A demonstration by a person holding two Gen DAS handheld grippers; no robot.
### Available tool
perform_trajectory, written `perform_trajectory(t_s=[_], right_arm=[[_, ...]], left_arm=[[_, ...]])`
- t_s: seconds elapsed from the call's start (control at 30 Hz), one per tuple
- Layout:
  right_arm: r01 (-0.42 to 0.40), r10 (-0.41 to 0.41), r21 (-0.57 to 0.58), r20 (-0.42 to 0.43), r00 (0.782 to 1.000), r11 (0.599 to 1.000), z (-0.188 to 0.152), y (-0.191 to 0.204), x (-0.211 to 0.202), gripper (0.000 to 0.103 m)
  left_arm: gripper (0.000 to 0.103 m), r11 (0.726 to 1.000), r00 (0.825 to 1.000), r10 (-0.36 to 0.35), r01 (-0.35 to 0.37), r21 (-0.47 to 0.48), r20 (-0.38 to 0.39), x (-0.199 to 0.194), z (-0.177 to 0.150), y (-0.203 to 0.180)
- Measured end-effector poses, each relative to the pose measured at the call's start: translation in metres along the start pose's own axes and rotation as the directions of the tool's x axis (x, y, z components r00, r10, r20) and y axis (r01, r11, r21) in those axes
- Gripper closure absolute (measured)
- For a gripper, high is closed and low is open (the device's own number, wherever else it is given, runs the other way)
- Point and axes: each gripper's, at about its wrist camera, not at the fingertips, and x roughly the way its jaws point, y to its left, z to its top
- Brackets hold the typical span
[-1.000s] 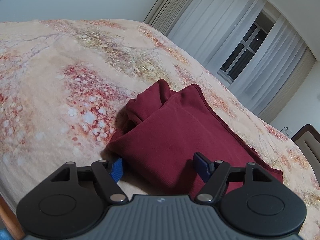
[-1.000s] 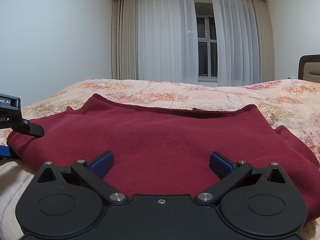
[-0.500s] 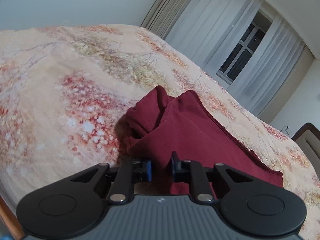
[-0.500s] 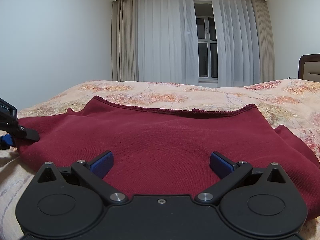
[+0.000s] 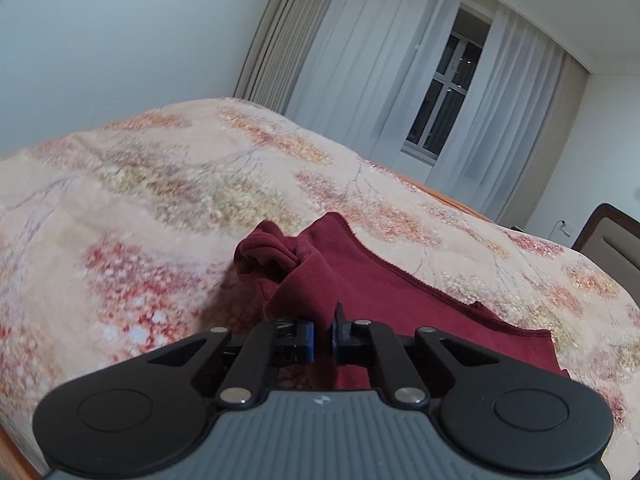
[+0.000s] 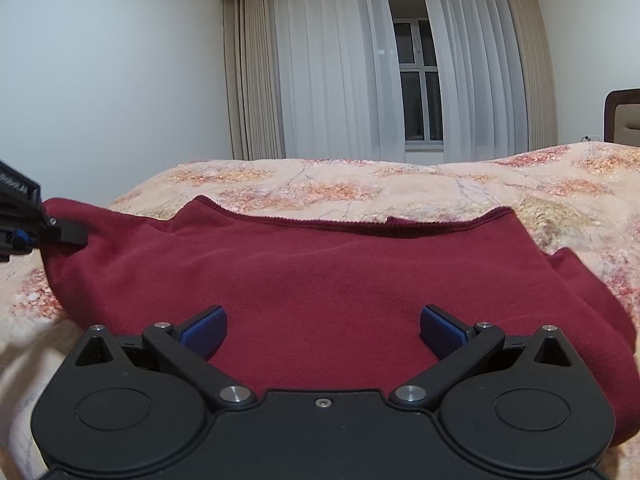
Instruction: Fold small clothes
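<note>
A dark red garment [image 6: 320,272] lies spread on the floral bedspread [image 6: 360,188]. In the left wrist view my left gripper [image 5: 322,340] is shut on the near left edge of the garment [image 5: 360,280] and holds that edge lifted, with a bunched sleeve beyond it. The left gripper also shows at the left edge of the right wrist view [image 6: 60,234], pinching the raised corner. My right gripper [image 6: 322,332] is open and empty, its blue pads spread just above the near middle of the garment.
The bedspread [image 5: 140,200] stretches wide to the left and far side. White curtains [image 6: 340,80] and a window stand behind the bed. A headboard [image 6: 624,120] is at the right. A wooden bed edge shows at the lower left of the left wrist view.
My left gripper closed on the garment's left edge and lifted it upward. The garment's left corner rose off the bed. My right gripper stayed open and nearly still.
</note>
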Motion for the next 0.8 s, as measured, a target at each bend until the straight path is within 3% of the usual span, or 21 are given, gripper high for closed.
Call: perform_trajectory(t_s=[0.23,0.4,0.5,0.6,0.8], right_arm=[[0.032,-0.032,-0.024,0.029,0.999,0.999,0.004,-0.017,-0.026,0.000],[0.104,-0.104,0.002,0.064,0.993,0.995,0.003,-0.042,-0.056,0.000],[0.159,-0.160,0.022,0.073,0.984,0.987,-0.002,-0.061,-0.078,0.000],[0.213,-0.215,0.039,0.067,0.974,0.976,-0.011,-0.077,-0.099,0.000],[0.310,-0.313,0.083,0.028,0.949,0.947,-0.032,-0.104,-0.132,0.000]], left_arm=[[0.097,0.989,0.996,-0.084,0.080,0.128,0.025,-0.007,0.018,-0.050],[0.097,0.947,0.977,-0.210,0.198,0.252,0.021,-0.011,0.023,-0.116],[0.097,0.897,0.951,-0.309,0.294,0.329,-0.006,-0.016,0.014,-0.161],[0.097,0.830,0.918,-0.392,0.383,0.407,-0.063,-0.020,-0.009,-0.202],[0.097,0.715,0.867,-0.435,0.496,0.493,-0.241,-0.006,-0.069,-0.250]])
